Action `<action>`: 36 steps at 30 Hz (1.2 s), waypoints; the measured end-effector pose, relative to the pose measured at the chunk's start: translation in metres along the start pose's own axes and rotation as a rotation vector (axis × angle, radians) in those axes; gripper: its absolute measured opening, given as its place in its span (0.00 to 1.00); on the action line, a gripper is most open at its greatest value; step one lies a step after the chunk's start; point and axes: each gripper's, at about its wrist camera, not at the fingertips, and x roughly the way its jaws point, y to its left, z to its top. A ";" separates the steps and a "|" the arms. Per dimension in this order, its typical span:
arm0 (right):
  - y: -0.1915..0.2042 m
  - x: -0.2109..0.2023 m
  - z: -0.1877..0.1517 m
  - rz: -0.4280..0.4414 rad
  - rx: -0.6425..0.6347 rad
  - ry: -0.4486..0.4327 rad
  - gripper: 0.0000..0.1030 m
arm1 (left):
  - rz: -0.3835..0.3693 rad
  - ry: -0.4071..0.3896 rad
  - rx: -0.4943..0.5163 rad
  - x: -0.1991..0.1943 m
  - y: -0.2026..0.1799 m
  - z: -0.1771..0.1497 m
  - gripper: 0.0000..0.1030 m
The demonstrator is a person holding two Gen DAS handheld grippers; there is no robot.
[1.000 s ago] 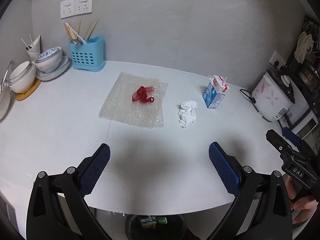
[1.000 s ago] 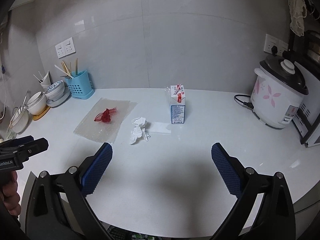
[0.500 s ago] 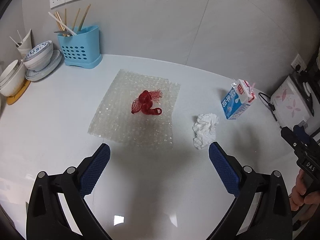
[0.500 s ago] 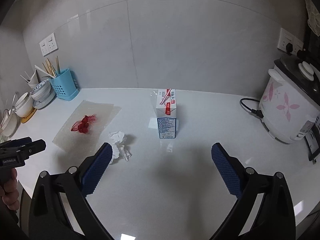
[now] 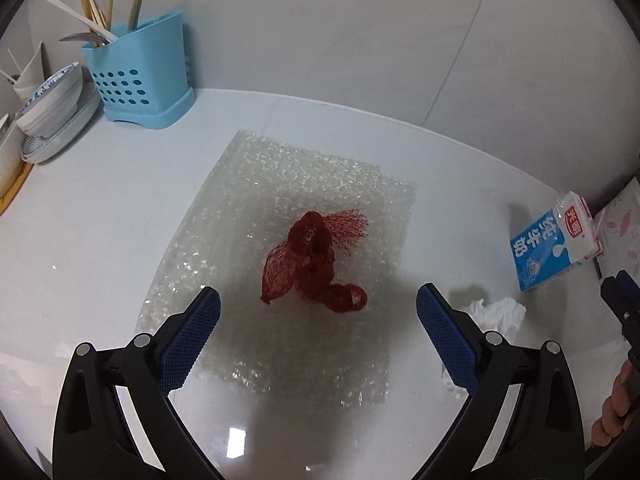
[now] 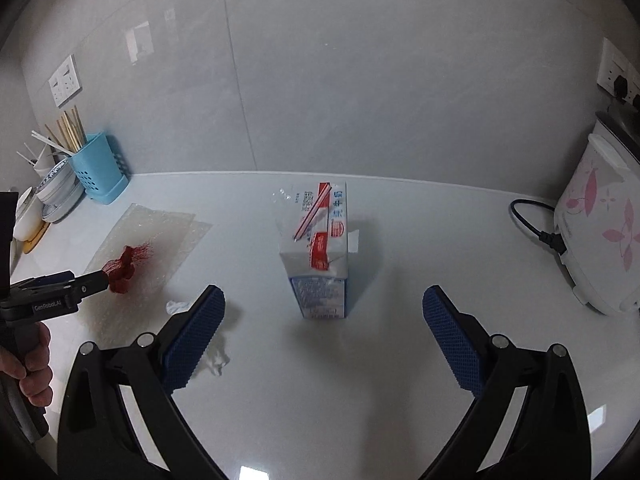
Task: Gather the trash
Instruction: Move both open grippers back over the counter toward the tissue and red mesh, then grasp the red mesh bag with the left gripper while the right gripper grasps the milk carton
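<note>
A crumpled red mesh net (image 5: 316, 264) lies on a clear bubble-wrap sheet (image 5: 248, 216) on the white counter. My left gripper (image 5: 318, 316) hovers open just in front of the net, its blue pads either side of it. A blue and white milk carton (image 6: 318, 256) with a straw stands upright ahead of my right gripper (image 6: 324, 320), which is open and empty. The same carton (image 5: 554, 246) appears at the right edge of the left wrist view. A crumpled white tissue (image 5: 498, 314) lies between net and carton, partly hidden by my right gripper's left finger (image 6: 192, 332).
A blue cutlery holder (image 5: 140, 76) with chopsticks and stacked bowls (image 5: 52, 100) stand at the back left. A white rice cooker (image 6: 600, 232) with a black cord (image 6: 536, 224) sits at the right. A tiled wall backs the counter. A hand (image 6: 28, 372) holds the left tool.
Both grippers have moved forward and lower over the counter. The left one has closed in on the red net, the right one on the milk carton. Both stayed open.
</note>
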 end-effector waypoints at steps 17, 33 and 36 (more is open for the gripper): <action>0.003 0.056 0.019 0.016 0.030 0.087 0.45 | 0.105 0.042 0.037 0.060 0.000 0.019 0.60; 0.006 0.024 0.022 0.009 0.029 0.048 0.37 | 0.091 0.010 0.054 0.017 -0.003 0.018 0.12; 0.006 0.014 0.018 0.002 0.045 0.047 0.38 | 0.079 0.019 0.067 0.007 -0.006 0.009 0.12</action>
